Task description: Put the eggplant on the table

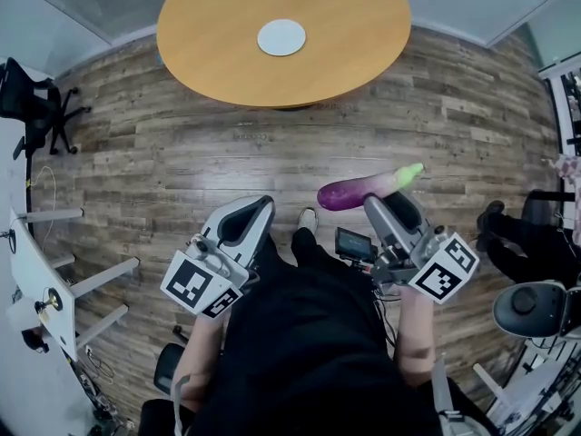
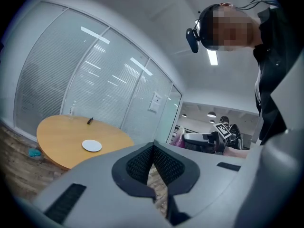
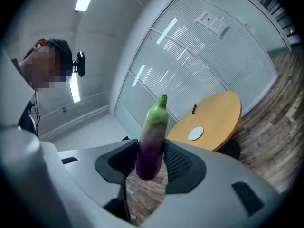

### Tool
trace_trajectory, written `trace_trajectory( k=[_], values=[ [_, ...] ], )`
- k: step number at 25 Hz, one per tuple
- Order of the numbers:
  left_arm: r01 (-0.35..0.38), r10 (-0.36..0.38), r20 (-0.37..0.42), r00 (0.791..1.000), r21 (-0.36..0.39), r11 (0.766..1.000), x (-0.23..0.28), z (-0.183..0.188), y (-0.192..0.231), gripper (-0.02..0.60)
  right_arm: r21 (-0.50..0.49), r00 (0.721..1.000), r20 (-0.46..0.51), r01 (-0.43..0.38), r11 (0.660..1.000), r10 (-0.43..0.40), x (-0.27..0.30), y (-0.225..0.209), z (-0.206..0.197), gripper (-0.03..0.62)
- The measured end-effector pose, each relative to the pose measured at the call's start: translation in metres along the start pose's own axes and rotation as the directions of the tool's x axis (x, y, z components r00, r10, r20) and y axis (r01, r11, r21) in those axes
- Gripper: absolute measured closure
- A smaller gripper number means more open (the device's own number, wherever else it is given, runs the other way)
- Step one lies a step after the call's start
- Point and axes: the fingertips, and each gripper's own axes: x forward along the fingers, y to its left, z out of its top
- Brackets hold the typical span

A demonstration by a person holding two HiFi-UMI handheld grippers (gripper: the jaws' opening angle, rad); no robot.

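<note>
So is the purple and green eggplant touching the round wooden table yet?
Apart. In the head view the right gripper holds the purple eggplant over the floor, short of the round table.

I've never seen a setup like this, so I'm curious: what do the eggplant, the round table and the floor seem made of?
The eggplant is likely plastic or rubber, a toy: evenly smooth skin fading from purple to bright green. The round table looks like wood or laminate, with a smooth matte orange-brown top. The floor shows wood-grain planks, perhaps vinyl, with a faint sheen.
</note>
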Motion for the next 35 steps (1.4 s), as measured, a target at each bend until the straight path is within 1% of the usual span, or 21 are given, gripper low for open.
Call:
trace_trajectory(
  k=[3, 5, 13, 18, 25, 29, 35],
  values=[
    [-0.001, 0.001, -0.005, 1.000, 0.007, 1.000, 0.006, -0.006, -0.016, 0.569, 0.002, 1.000, -0.001, 0.003, 1.000, -0.003, -0.016, -0.009, 0.002, 0.413],
    [-0.002, 0.002, -0.009, 1.000, 0.008, 1.000, 0.007, -0.007, -0.017, 0.569, -0.002, 1.000, -0.006, 0.001, 1.000, -0.001, -0.017, -0.010, 0.002, 0.413],
    [0.007, -0.007, -0.009, 1.000, -0.014, 1.000, 0.011, -0.003, 0.009, 0.570, 0.001, 1.000, -0.009, 0.019, 1.000, -0.019, 0.006, -0.014, 0.006, 0.413],
    [0.047, -0.047, -0.005, 0.999, -0.021, 0.999, 0.022, 0.008, 0.034, 0.569, -0.013, 0.999, 0.004, 0.044, 0.999, -0.044, 0.032, -0.012, 0.018, 0.413],
    [0.098, -0.098, 0.017, 0.995, -0.023, 0.995, 0.048, 0.037, 0.078, 0.569, -0.019, 0.997, 0.027, 0.070, 0.997, -0.070, 0.077, -0.014, 0.045, 0.413],
    [0.134, -0.134, 0.009, 0.991, -0.015, 0.991, 0.057, 0.051, 0.101, 0.569, -0.015, 0.996, 0.070, 0.056, 0.998, -0.055, 0.104, -0.009, 0.061, 0.413],
    [0.173, -0.173, 0.010, 0.985, 0.004, 0.985, 0.072, 0.077, 0.154, 0.569, -0.051, 0.994, 0.094, 0.061, 0.997, -0.056, 0.158, -0.004, 0.075, 0.413]
  ],
)
